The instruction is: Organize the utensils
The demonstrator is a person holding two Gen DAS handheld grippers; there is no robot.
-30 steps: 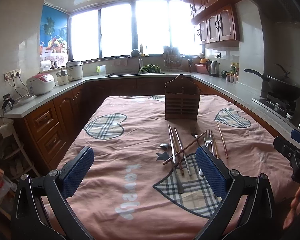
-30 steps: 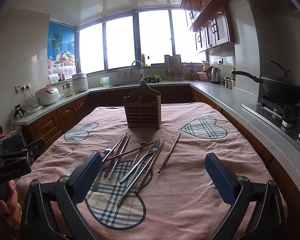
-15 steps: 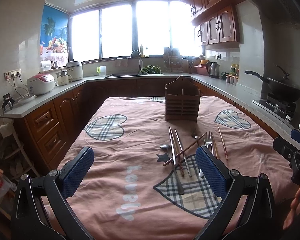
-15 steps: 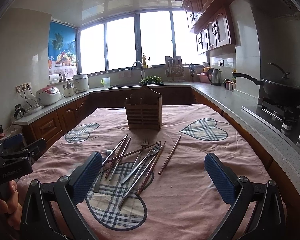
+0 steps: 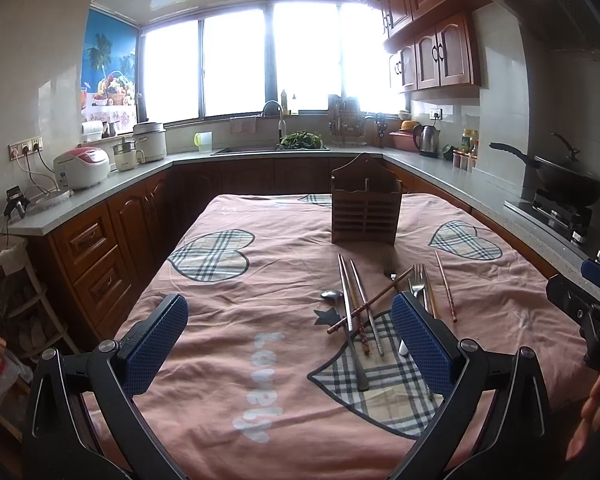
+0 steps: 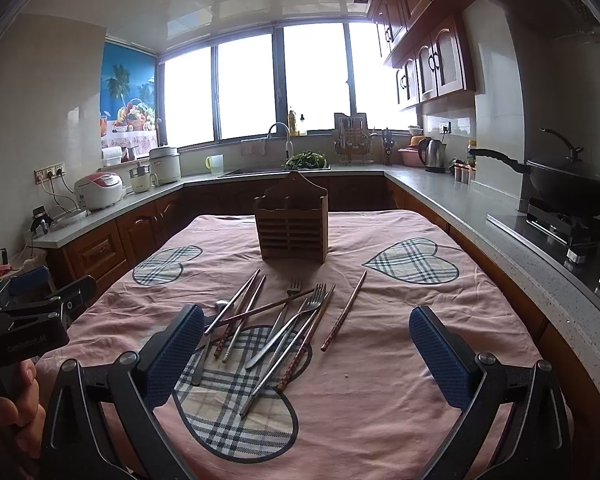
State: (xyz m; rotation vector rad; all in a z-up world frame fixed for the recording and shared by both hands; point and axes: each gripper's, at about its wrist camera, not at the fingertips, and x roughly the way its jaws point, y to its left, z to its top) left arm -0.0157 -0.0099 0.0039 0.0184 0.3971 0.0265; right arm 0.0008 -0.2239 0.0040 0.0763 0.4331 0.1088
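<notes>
Kitchen table, pink cloth (image 6: 400,380): utensil pile (image 6: 268,328) lies lengthwise toward holder (image 6: 292,228), nearer right gripper (image 6: 304,364); both grippers, left gripper (image 5: 290,344) included, are held spread, empty.

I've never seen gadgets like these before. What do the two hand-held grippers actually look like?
Each is a black frame with silver bolts and two fingers faced with blue, dimpled pads. That goes for the left gripper and the right gripper alike. The left one's black body carries small pale lettering, too blurred to read. Bare hands hold them; no cables show.
</notes>
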